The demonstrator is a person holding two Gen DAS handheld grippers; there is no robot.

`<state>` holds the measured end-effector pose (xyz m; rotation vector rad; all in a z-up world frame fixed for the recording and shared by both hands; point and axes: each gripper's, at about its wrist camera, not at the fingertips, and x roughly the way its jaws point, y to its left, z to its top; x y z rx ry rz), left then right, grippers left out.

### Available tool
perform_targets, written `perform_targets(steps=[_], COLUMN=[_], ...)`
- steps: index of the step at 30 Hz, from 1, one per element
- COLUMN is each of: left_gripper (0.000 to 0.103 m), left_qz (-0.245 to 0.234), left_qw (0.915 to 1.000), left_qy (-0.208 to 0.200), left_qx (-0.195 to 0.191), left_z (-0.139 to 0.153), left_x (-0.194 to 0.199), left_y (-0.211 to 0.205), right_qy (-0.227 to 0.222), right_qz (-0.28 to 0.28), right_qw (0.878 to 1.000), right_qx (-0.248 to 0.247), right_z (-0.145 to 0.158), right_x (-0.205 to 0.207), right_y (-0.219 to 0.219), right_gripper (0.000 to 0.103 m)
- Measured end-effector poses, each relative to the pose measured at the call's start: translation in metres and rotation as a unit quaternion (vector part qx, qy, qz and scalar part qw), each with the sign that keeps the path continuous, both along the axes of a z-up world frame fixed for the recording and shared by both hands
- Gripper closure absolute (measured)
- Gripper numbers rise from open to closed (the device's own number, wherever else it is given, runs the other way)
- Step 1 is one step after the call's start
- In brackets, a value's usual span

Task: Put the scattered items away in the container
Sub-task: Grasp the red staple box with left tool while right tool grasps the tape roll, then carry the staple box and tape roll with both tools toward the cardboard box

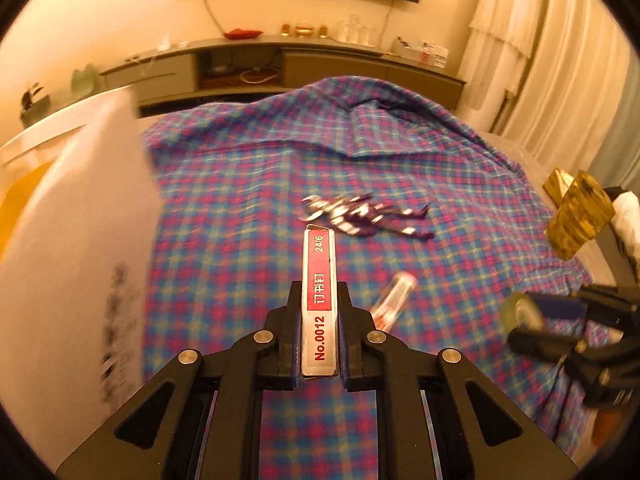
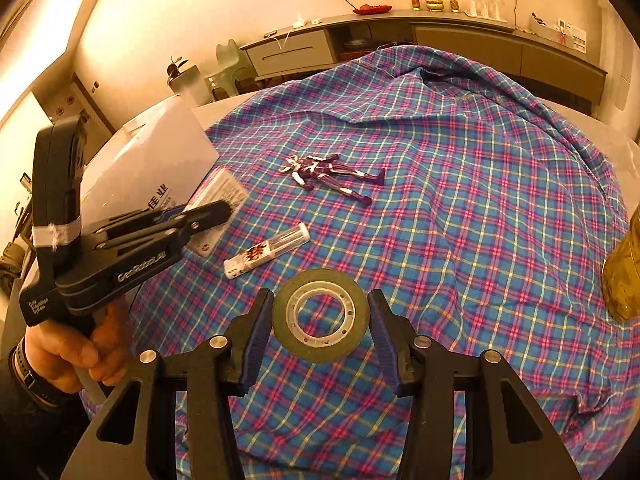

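My left gripper (image 1: 319, 300) is shut on a red and white staple box (image 1: 319, 300), held on edge above the plaid cloth; it shows in the right wrist view (image 2: 212, 210) beside the white container (image 2: 156, 160). My right gripper (image 2: 320, 320) is shut on a green tape roll (image 2: 320, 314), held flat between the blue pads; it shows in the left wrist view (image 1: 520, 314). A purple toy figure (image 1: 364, 218) (image 2: 332, 176) and a small clear tube with a red label (image 1: 394, 300) (image 2: 266, 256) lie on the cloth. The container's white wall (image 1: 72, 240) fills the left.
A plaid cloth (image 2: 460, 208) covers the table, rumpled at the far side. A golden bottle (image 1: 578, 216) (image 2: 624, 276) stands at the right edge. A low cabinet (image 1: 280, 68) with small items runs along the far wall.
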<state>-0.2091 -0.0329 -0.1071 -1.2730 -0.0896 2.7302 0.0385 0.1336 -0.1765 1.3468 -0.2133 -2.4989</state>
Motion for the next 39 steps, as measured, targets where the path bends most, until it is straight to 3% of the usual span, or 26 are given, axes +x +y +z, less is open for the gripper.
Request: perform_targets(steps=[7, 14, 24, 30, 39], left_gripper=[0.089, 0.089, 0.089, 0.089, 0.089], left_qz=[0.016, 0.007, -0.023, -0.026, -0.034], left_qw=[0.9994, 1.0000, 0.9981, 0.9972, 0.9950], left_qy=[-0.008, 0.001, 0.048, 0.059, 0.078], left_qx=[-0.028, -0.006, 0.031, 0.038, 0.053], left_z=[0.003, 0.012, 0.062, 0.075, 0.086], left_x=[0.051, 0.087, 0.109, 0.115, 0.129], left_y=[-0.034, -0.054, -0.049, -0.054, -0.063], right_qy=[0.003, 0.006, 0.047, 0.086, 0.095], right_qz=[0.008, 0.010, 0.025, 0.031, 0.015], right_qw=[1.000, 1.000, 0.999, 0.996, 0.995], right_qx=[-0.004, -0.006, -0.010, -0.002, -0.035], right_z=[0.002, 0.002, 0.023, 0.045, 0.059], right_x=[0.009, 0.016, 0.036, 0.056, 0.084], right_y=[-0.009, -0.021, -0.060, -0.080, -0.099], right_gripper=[0.054, 0.054, 0.054, 0.054, 0.054])
